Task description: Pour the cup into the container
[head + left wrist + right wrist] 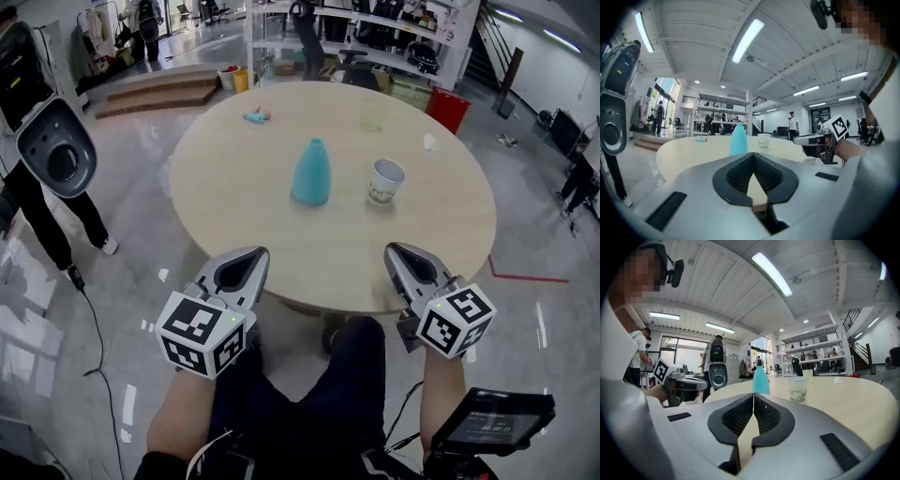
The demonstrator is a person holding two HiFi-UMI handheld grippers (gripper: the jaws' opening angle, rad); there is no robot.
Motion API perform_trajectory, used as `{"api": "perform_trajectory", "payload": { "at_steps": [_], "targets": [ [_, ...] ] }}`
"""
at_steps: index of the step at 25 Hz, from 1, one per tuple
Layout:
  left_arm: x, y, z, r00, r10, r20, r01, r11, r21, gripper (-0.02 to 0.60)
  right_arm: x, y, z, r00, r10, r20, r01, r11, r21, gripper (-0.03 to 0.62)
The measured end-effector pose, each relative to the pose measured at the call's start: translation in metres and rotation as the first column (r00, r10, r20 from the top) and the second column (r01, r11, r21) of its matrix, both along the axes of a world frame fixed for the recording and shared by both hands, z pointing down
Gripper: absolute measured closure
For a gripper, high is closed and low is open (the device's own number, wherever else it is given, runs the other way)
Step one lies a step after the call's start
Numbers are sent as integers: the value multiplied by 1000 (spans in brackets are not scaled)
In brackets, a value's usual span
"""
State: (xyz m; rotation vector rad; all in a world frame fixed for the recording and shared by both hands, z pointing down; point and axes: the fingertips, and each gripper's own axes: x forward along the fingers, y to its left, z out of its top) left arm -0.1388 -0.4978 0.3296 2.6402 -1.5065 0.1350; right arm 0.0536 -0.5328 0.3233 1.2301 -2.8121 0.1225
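We are holding the left tongs (pixel 246 262) and right tongs (pixel 399 253) over the counter's (pixel 225 220) near edge, both closed, gripping nothing. The cup (pixel 385 180) is standing mid-counter beside the teal container (pixel 311 172), open surface lying between them and us.

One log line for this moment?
left gripper: shut, empty | right gripper: shut, empty | cup: untouched on table | container: upright
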Motion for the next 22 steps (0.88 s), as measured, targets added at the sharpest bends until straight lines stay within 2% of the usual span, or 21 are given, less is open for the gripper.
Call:
{"api": "perform_trajectory", "payload": {
  "at_steps": [7, 10, 14, 17, 22],
  "targets": [
    [10, 117, 28, 997, -53, -47, 52, 998, -22, 583, 0, 101, 10, 998, -63, 0, 63, 998, 11, 583],
    [36, 170, 41, 995, -79, -61, 78, 997, -29, 583, 15, 153, 23, 994, -108, -27, 108, 994, 6, 583],
    [75, 228, 39, 994, -89, -57, 85, 994, -63, 583, 39, 202, 13, 989, -146, -21, 146, 989, -6, 583],
    [98, 273, 40, 996, -78, -46, 76, 996, -51, 583, 46, 245, 16, 985, -174, -20, 174, 985, -9, 582],
    [131, 357, 58, 997, -55, -46, 51, 996, -71, 583, 63, 325, 27, 983, -183, -23, 183, 983, -9, 582]
  ]
}}
